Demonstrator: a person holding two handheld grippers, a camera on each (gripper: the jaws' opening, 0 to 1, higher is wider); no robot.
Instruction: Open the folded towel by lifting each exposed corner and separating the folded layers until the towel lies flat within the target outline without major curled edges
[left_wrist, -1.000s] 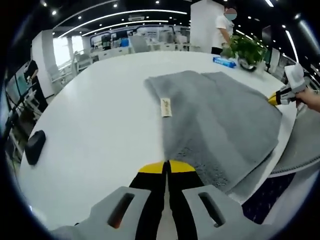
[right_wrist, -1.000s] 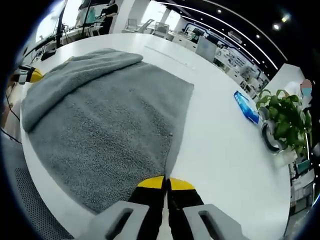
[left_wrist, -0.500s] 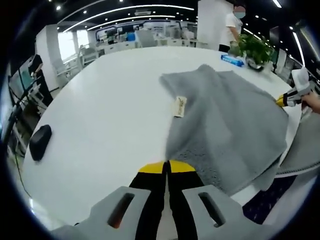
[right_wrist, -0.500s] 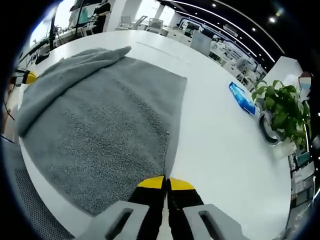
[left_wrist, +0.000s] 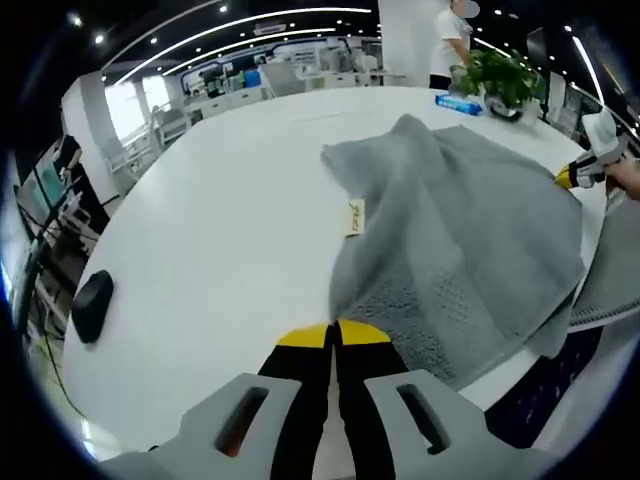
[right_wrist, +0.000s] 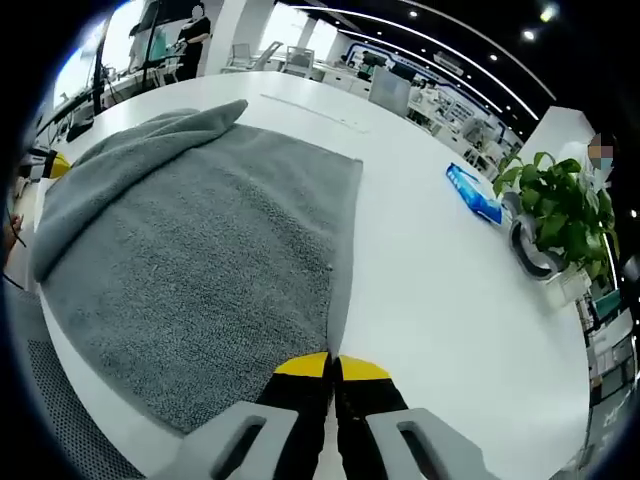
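In the left gripper view, the left tool (left_wrist: 333, 335) is closed on a corner of the grey towel (left_wrist: 470, 240), which lies on the white table (left_wrist: 220, 230); beside the towel's label (left_wrist: 353, 217) a ridge is raised. The right tool (left_wrist: 572, 178) holds the far corner.

In the right gripper view, the right tool (right_wrist: 333, 368) pinches the towel (right_wrist: 200, 270) edge. The side far from it is bunched. An uneven pull could drag the towel over the table (right_wrist: 440, 290) edge, because one part already hangs there.

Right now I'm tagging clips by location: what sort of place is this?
Probably an open-plan office or lab: a large white table, rows of desks and chairs behind it under strip ceiling lights, and a potted plant.
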